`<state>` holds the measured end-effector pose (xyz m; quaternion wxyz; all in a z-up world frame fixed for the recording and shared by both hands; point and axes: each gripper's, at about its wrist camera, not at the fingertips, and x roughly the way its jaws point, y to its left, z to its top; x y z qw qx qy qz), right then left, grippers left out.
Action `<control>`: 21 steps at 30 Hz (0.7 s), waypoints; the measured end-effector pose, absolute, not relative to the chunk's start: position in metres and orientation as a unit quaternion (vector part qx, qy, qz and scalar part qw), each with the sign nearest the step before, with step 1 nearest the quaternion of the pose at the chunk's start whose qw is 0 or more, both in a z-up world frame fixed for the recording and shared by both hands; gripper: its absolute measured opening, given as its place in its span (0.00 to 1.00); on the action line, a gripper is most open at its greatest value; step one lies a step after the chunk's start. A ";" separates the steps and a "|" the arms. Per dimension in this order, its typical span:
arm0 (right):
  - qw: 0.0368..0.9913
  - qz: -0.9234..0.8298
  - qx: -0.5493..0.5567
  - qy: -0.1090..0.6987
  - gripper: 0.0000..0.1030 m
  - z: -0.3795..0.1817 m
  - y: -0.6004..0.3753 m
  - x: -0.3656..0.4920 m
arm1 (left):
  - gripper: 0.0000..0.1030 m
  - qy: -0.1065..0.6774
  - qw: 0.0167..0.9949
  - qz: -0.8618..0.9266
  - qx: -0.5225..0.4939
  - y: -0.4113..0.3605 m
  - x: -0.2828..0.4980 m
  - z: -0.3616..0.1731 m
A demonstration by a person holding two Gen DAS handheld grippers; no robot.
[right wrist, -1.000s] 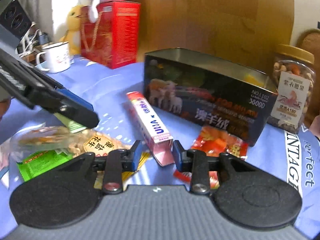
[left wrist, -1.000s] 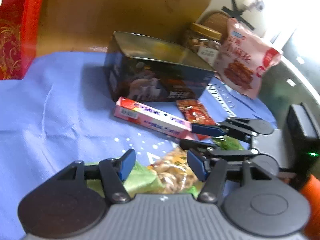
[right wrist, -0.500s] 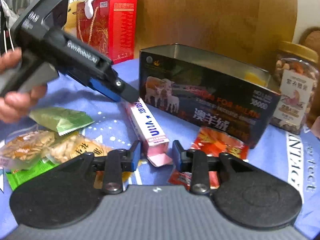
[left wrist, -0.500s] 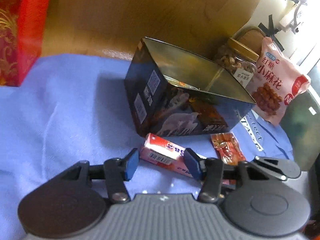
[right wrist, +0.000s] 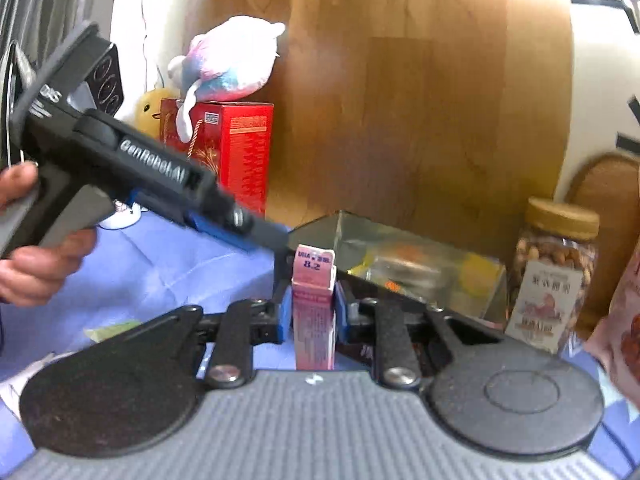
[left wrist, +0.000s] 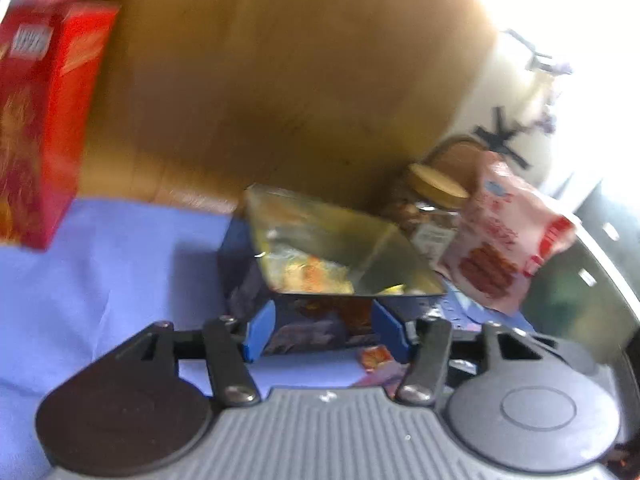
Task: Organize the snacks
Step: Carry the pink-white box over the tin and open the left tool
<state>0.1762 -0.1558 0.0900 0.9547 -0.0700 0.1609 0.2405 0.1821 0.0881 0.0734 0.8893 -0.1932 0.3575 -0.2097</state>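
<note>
My right gripper [right wrist: 313, 312] is shut on a pink snack box [right wrist: 313, 312] and holds it lifted, end up, in front of the open dark tin box [right wrist: 400, 256]. The tin box holds a few snack packets. My left gripper [left wrist: 326, 332] is open and empty, just in front of the tin box [left wrist: 320, 256]; it also shows in the right wrist view [right wrist: 256, 232], reaching toward the tin's left corner. A small red packet [left wrist: 374, 356] lies on the blue cloth under the left gripper.
A nut jar [right wrist: 554, 276] and a pink snack bag [left wrist: 504, 236] stand right of the tin. A red gift box [right wrist: 232, 152] with a plush toy [right wrist: 228, 56] stands at the back left. A wooden panel is behind. A green packet [right wrist: 112, 330] lies left.
My right gripper closed on the pink box and lifted it off the cloth toward the tin. My left gripper moved up and forward toward the tin, away from the packets.
</note>
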 end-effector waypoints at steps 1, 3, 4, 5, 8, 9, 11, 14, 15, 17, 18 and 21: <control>0.955 0.238 -0.062 0.163 0.24 0.089 -0.161 0.174 | 0.53 0.370 0.880 -0.215 -0.205 0.089 0.184 0.068; 0.957 0.234 -0.040 0.168 0.24 0.089 -0.171 0.168 | 0.53 0.388 0.868 -0.226 -0.210 0.081 0.186 0.058; 0.958 0.228 -0.031 0.169 0.24 0.087 -0.176 0.166 | 0.53 0.392 0.867 -0.230 -0.203 0.073 0.183 0.055; 0.960 0.221 -0.023 0.169 0.24 0.085 -0.184 0.164 | 0.53 0.395 0.866 -0.236 -0.196 0.067 0.181 0.053; 0.964 0.198 0.016 0.177 0.25 0.078 -0.199 0.158 | 0.54 0.412 0.853 -0.259 -0.188 0.045 0.180 0.046; 0.964 0.194 0.028 0.182 0.25 0.074 -0.205 0.154 | 0.54 0.417 0.849 -0.265 -0.187 0.043 0.179 0.043; 0.962 0.189 0.046 0.191 0.25 0.064 -0.214 0.145 | 0.57 0.422 0.846 -0.270 -0.183 0.036 0.177 0.039; 0.958 0.187 0.047 0.211 0.27 0.048 -0.221 0.136 | 0.59 0.428 0.842 -0.274 -0.183 0.026 0.179 0.036; 0.957 0.183 0.037 0.220 0.29 0.043 -0.220 0.134 | 0.59 0.430 0.840 -0.275 -0.182 0.020 0.183 0.035; 0.960 0.157 -0.003 0.233 0.33 0.033 -0.215 0.133 | 0.60 0.433 0.843 -0.269 -0.171 0.013 0.189 0.033; 0.961 0.146 -0.024 0.236 0.34 0.029 -0.212 0.131 | 0.60 0.434 0.847 -0.263 -0.162 0.010 0.192 0.031; 0.962 0.143 -0.048 0.226 0.35 0.026 -0.206 0.123 | 0.55 0.447 0.846 -0.254 -0.144 0.000 0.199 0.025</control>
